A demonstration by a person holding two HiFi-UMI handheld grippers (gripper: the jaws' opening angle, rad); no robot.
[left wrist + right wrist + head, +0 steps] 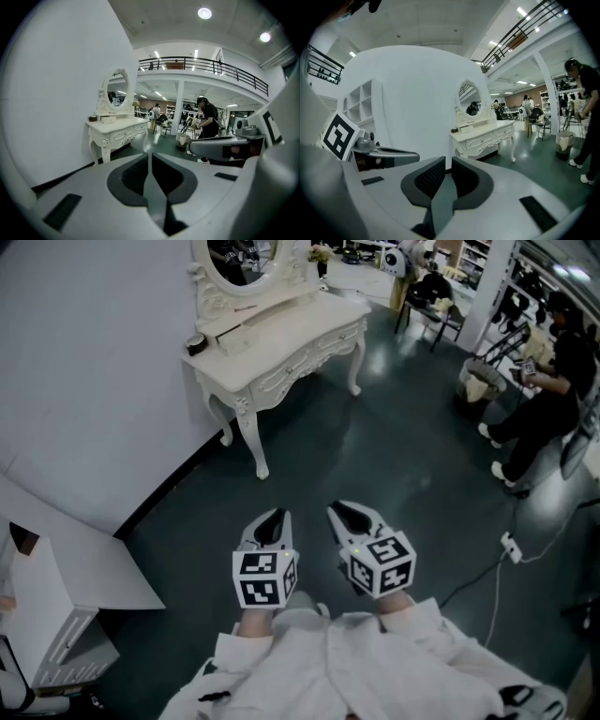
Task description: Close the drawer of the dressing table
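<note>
Left hand-held gripper (273, 518), nearest, has its jaws pressed together on nothing. Beyond it the dressing table (298, 322) stands against the white wall, well apart from both hands; which drawer is open is too small to tell. Right hand-held gripper (349, 513), just beside the left, is likewise pressed together and empty. Likely trouble: a narrow tip pushing off-centre could skew and jam the drawer, or slip on the carved front. Farther right, the floor cable (487, 573) could catch a foot.
</note>
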